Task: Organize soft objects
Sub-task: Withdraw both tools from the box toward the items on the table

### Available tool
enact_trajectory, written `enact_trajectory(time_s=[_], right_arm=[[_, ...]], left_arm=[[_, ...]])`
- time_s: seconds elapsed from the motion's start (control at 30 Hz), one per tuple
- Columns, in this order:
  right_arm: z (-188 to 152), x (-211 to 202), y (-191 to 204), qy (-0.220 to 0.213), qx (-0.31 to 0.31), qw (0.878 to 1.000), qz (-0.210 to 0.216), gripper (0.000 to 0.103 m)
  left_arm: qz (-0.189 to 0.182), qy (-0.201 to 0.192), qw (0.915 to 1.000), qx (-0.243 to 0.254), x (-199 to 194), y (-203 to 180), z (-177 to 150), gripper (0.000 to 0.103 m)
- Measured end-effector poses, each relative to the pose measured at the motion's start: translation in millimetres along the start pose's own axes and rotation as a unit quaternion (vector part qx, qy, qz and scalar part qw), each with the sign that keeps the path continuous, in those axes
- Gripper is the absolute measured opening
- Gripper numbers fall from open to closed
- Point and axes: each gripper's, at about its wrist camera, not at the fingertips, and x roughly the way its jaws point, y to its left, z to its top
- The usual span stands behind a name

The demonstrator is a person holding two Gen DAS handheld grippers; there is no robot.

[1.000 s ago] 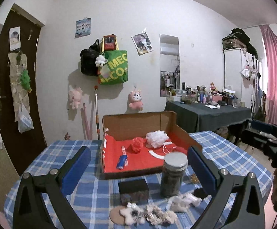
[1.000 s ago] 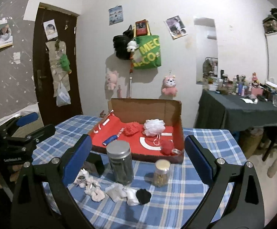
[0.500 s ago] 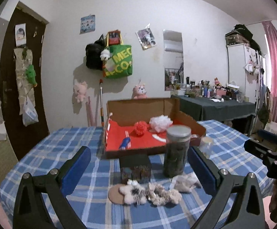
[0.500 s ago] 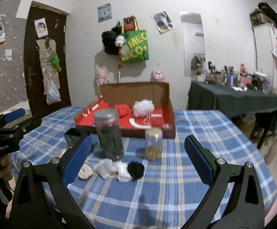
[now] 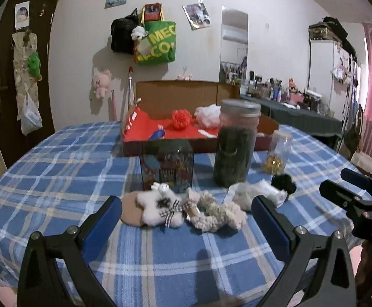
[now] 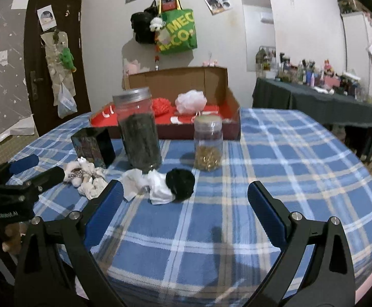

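Two puffs, one red (image 5: 180,118) and one white (image 6: 191,101), already sit in the red-lined cardboard box (image 5: 145,130), while the fluffy beige scrunchies (image 5: 186,209), white cloth (image 6: 147,184) and black pom-pom (image 6: 180,181) lie on the checked tablecloth (image 6: 288,158), both the left gripper (image 5: 186,220) and right gripper (image 6: 186,204) spread wide and empty, so most looks left.

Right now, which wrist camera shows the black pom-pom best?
The right wrist view: the black pom-pom sits whole and unobstructed near centre, touching the white cloth. The left wrist view shows it smaller, off to the right, beyond the cloth.
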Motion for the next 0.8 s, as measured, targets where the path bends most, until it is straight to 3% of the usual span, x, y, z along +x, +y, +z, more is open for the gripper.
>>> enact_trajectory(time_s=[0.33, 0.67, 0.73, 0.8], right_arm=[[-6.5, 14.6, -0.9, 0.020, 0.005, 1.000, 0.006, 0.099], [8.7, 40.1, -19.1, 0.053, 0.031, 0.997, 0.052, 0.099], [11.4, 48.9, -23.5, 0.065, 0.037, 0.995, 0.062, 0.099], [12.7, 59.4, -27.4, 0.080, 0.048, 0.993, 0.074, 0.089]], left_arm=[[0.003, 0.017, 0.9999, -0.001, 12.9, 2.9, -3.8, 0.103], [-0.033, 0.033, 0.9988, 0.018, 30.4, -11.8, 2.3, 0.103], [-0.036, 0.041, 0.9983, 0.020, 37.8, -15.3, 3.0, 0.096], [-0.039, 0.051, 0.9977, 0.024, 44.9, -18.7, 3.3, 0.090]])
